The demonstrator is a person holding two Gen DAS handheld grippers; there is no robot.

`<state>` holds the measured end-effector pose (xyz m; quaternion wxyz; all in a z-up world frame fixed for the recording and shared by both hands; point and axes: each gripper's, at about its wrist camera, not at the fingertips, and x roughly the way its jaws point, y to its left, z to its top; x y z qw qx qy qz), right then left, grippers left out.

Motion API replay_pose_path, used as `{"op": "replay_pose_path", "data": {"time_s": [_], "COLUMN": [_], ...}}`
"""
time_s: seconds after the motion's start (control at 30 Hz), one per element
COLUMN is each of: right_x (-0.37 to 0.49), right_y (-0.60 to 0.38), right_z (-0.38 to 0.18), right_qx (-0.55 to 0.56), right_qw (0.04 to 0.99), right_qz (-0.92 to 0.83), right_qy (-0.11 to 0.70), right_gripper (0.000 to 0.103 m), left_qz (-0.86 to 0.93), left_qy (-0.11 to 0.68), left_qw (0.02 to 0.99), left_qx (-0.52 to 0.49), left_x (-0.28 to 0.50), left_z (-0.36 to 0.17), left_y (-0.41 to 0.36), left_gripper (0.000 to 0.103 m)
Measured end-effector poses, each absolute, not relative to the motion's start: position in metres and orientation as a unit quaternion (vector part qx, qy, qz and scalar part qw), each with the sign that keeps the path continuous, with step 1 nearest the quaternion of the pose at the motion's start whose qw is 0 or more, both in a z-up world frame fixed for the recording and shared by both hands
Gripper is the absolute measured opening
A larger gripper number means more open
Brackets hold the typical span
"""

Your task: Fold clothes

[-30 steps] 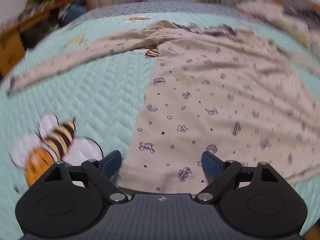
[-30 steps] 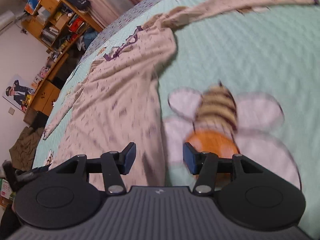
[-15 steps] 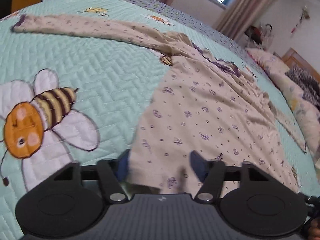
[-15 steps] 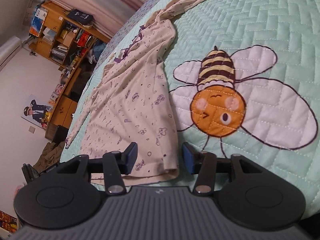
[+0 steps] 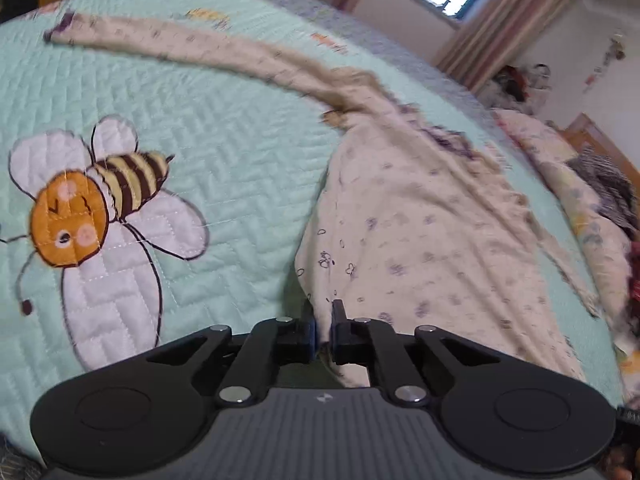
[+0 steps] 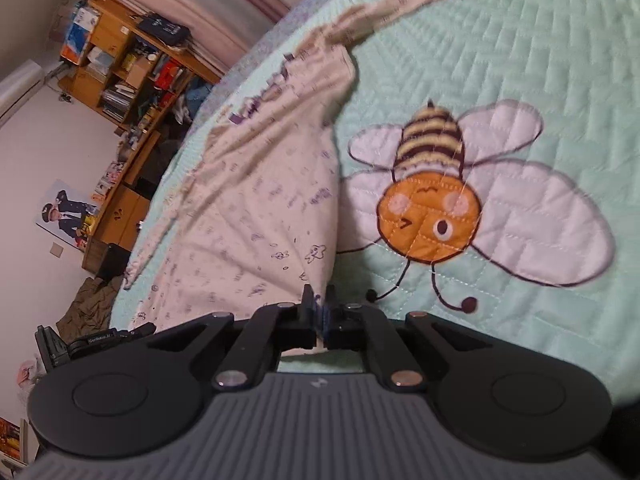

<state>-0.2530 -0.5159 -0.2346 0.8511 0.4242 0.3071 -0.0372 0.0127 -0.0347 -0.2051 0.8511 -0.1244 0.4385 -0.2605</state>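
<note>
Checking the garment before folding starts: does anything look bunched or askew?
Yes. The cream long-sleeved printed top is rumpled near its left shoulder, by the outstretched sleeve. Both the left gripper and right gripper pinch its hem.

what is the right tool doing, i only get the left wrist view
observer: the right tool is shut on the shirt, pinching its near edge.
operator: what's beyond the shirt on that side
observer: a wooden bookshelf full of clutter stands against the wall past the bed.
operator: floor clear over there
observer: no, a dark green heap of cloth lies on the floor beside the bed.
</note>
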Motion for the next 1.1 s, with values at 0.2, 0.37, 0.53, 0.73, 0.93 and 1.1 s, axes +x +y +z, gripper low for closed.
{"op": "replay_pose_path", "data": {"time_s": [0.2,0.37,0.53,0.73,0.93,1.1], "right_x": [-0.285,-0.295,-0.303,-0.281,-0.199,-0.138], "right_y": [-0.517,-0.517,-0.519,-0.501,-0.473,-0.448], "right_z": [-0.223,-0.242,-0.213,-0.176,-0.156,-0.196], "right_qx": [0.428,0.442,0.428,0.335,0.247,0.208], "right_qw": [0.839,0.816,0.842,0.896,0.931,0.92], "right_qz": [-0.04,-0.07,-0.075,-0.083,-0.068,-0.063], "right_qy": [0.334,0.365,0.32,0.279,0.26,0.325], "right_gripper": [0.003,0.006,0.014,0.04,0.058,0.058], "left_qz": [-0.259,-0.24,-0.22,-0.2,-0.249,-0.262], "left_qy": [0.455,0.418,0.38,0.328,0.262,0.311], "left_qw": [0.847,0.874,0.897,0.923,0.923,0.896], "left_qx": [-0.093,-0.066,-0.039,-0.001,0.129,0.177], "left_x": [-0.015,-0.022,-0.029,-0.035,-0.035,-0.03], "left_z": [-0.199,-0.182,-0.164,-0.142,-0.143,-0.187], "left_y": [-0.023,-0.021,-0.019,-0.025,-0.124,-0.152], "left_gripper": [0.008,0.024,0.034,0.073,0.098,0.084]}}
